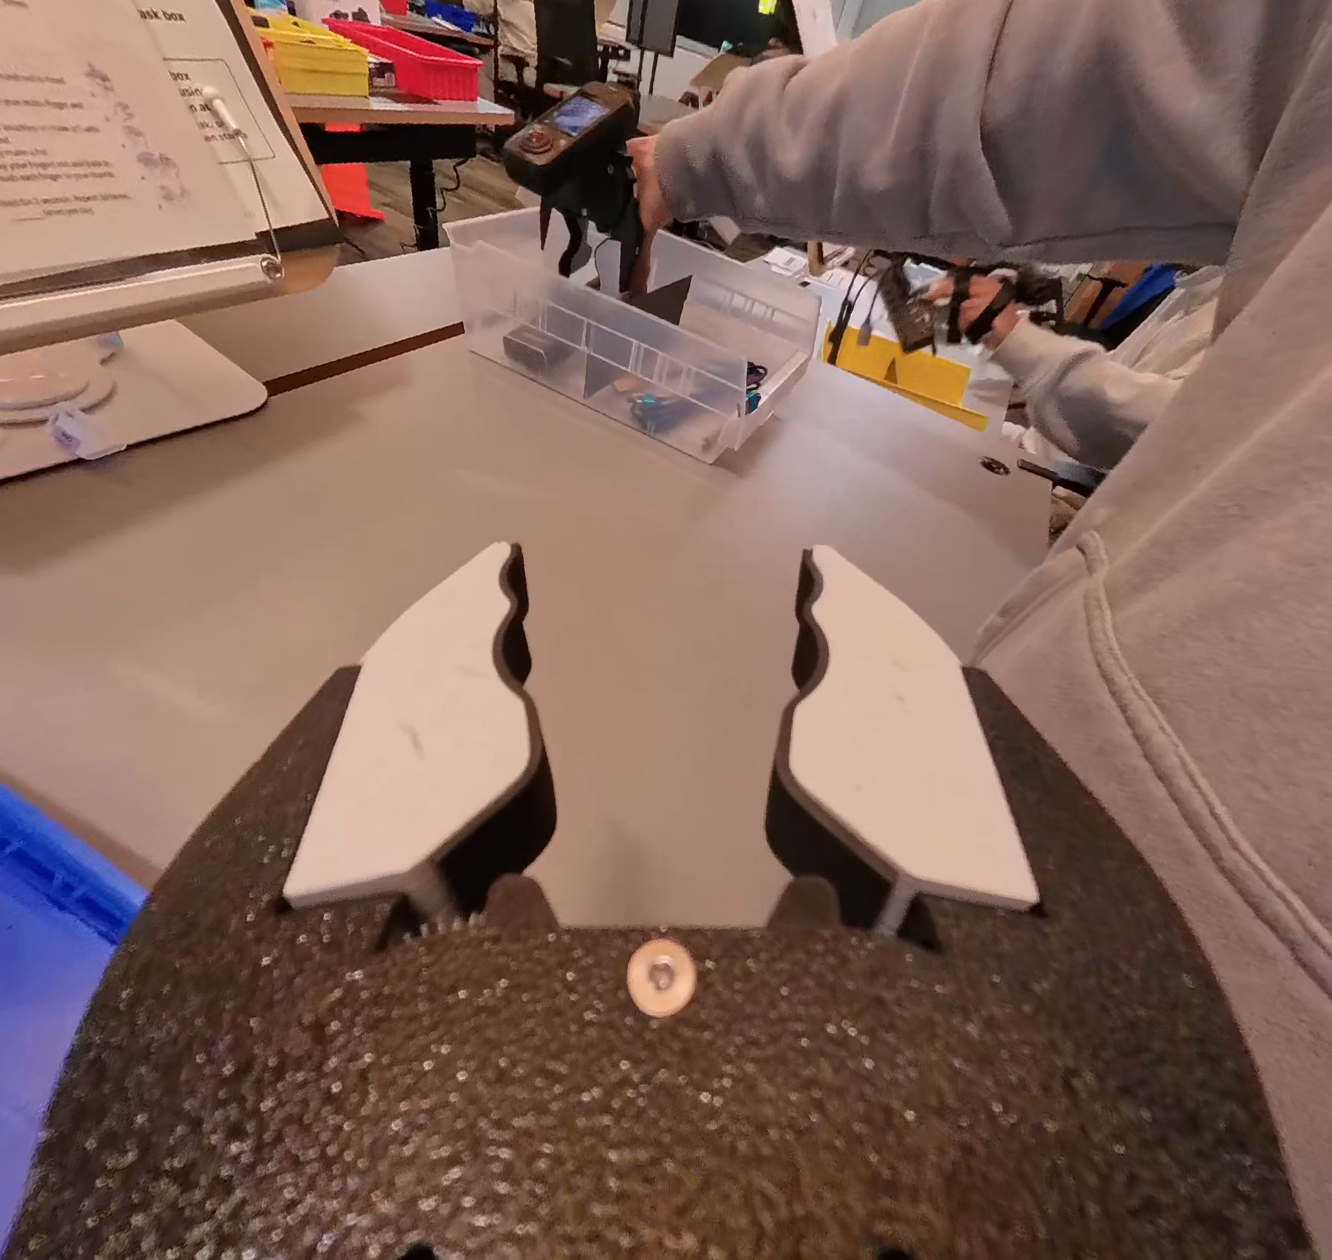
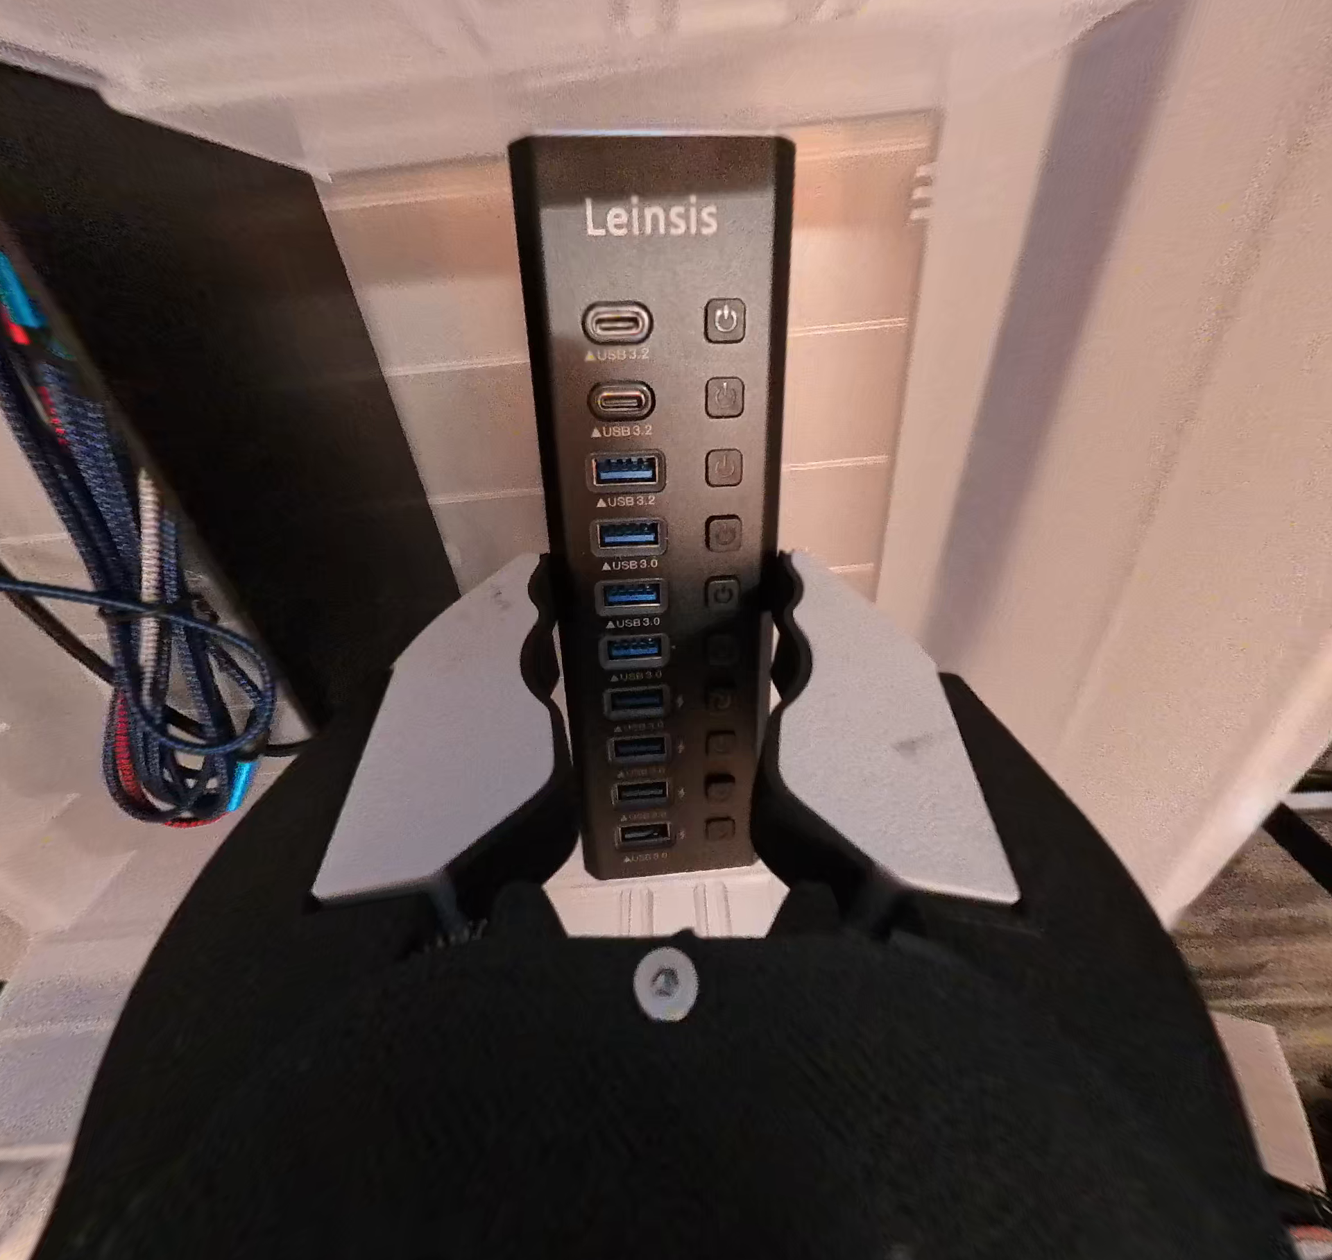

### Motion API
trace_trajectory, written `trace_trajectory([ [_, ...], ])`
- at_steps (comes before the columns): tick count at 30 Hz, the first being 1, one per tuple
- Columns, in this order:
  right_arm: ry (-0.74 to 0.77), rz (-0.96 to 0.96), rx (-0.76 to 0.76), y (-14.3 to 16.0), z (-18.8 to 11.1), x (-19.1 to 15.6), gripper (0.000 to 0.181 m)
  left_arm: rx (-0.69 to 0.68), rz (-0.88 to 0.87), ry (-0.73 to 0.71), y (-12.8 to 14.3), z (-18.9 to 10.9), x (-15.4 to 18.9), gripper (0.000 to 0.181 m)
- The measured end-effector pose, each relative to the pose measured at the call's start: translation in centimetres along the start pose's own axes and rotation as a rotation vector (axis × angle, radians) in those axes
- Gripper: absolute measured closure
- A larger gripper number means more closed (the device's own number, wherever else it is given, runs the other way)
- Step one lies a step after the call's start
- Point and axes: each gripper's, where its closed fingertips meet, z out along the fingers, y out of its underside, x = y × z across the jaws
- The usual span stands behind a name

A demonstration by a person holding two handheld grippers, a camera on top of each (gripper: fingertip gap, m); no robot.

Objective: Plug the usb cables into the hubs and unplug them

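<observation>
Right gripper (image 2: 667,620) pinches a black usb hub (image 2: 652,432) by its long sides, its 2 fingers (image 2: 461,735) closed against the lower half; most of the hub juts beyond the tips, inside a clear plastic bin (image 1: 634,353) near the desk's (image 1: 432,519) far edge. Braided cables (image 2: 158,649) lie bundled left of the hub. Left gripper (image 1: 662,649) hovers spread and empty above the desk's near part

Black hub (image 2: 652,389) with blue ports between white-faced right gripper (image 2: 662,602) fingers; navy-red braided cables (image 2: 155,649) left; grey table (image 1: 432,504) under left gripper (image 1: 662,580).
</observation>
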Motion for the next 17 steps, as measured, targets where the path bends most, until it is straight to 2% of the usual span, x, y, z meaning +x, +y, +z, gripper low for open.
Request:
trace_trajectory([
  [4, -0.03, -0.036, -0.063, 0.5, 1.9, -0.6, 0.123, -0.014, 0.005, -0.005, 0.2, 0.0, 0.0, 0.109],
  [10, -0.017, -0.027, -0.088, 0.5, 2.0, -0.6, 0.122, 0.005, -0.023, 0.016, 0.2, 0.6, -0.2, 0.109],
  [12, 0.006, 0.006, -0.087, 0.6, 1.9, -0.4, 0.117, 0.01, -0.025, 0.025, 0.0, 0.8, -0.2, 0.109],
  [14, 0.058, 0.062, -0.086, 0.9, 1.1, 0.3, 0.106, 0.005, -0.004, 0.024, -0.5, 0.6, -0.2, 0.107],
  [17, 0.132, 0.094, -0.007, 1.0, -2.2, 0.8, 0.105, 0.005, 0.043, -0.013, -1.6, -0.7, -0.9, 0.106],
])
